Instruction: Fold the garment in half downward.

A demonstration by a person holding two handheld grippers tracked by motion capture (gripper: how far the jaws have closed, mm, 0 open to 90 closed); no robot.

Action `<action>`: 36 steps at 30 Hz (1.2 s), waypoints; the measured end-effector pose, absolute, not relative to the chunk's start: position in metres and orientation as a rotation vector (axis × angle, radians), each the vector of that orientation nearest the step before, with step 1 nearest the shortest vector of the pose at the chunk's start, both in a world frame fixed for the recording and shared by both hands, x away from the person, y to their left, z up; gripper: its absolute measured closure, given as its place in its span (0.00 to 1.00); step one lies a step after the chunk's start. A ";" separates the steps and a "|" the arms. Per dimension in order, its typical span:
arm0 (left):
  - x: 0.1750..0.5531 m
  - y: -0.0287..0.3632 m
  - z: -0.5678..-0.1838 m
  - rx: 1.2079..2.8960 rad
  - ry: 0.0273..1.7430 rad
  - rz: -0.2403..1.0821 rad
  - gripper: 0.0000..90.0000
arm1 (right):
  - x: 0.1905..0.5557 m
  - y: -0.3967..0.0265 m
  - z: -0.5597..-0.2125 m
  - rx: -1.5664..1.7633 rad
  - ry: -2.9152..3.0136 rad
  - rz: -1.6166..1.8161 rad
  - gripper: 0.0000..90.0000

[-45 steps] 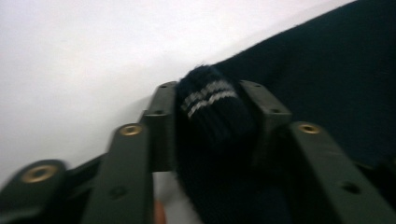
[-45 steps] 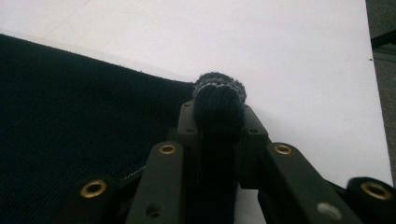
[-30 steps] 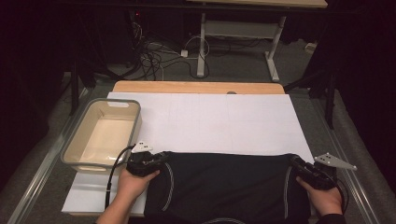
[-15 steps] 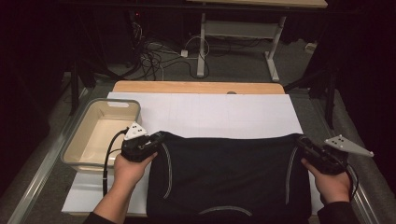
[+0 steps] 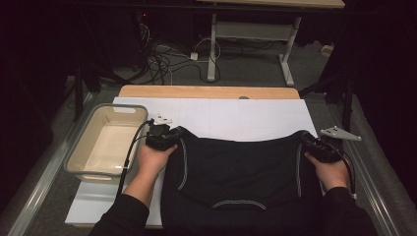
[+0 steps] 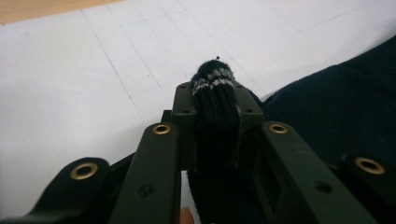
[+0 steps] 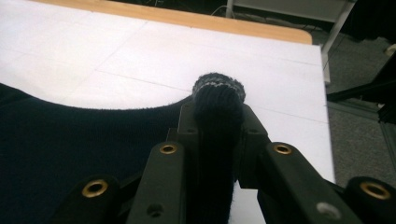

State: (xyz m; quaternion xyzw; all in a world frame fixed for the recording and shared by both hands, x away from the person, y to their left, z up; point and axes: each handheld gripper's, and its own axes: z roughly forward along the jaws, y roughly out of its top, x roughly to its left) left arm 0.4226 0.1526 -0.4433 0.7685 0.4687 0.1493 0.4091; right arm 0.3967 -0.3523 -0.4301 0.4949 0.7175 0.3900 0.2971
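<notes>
Both grippers are clamping the dark sweater by its ribbed corners, the left gripper and right gripper each pinching a fold in closed jaws, probably so the cloth is stretching flat over the white desk. The sweater is lying with its width running across the desk, neckline toward the person, beside the tub.

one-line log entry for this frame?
left gripper: shut on black knit garment | right gripper: shut on garment | grey plastic bin: left of garment
</notes>
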 end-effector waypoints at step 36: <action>0.389 0.166 -0.444 1.911 1.121 0.315 0.48 | 0.363 -0.360 -0.432 1.307 1.975 1.059 0.47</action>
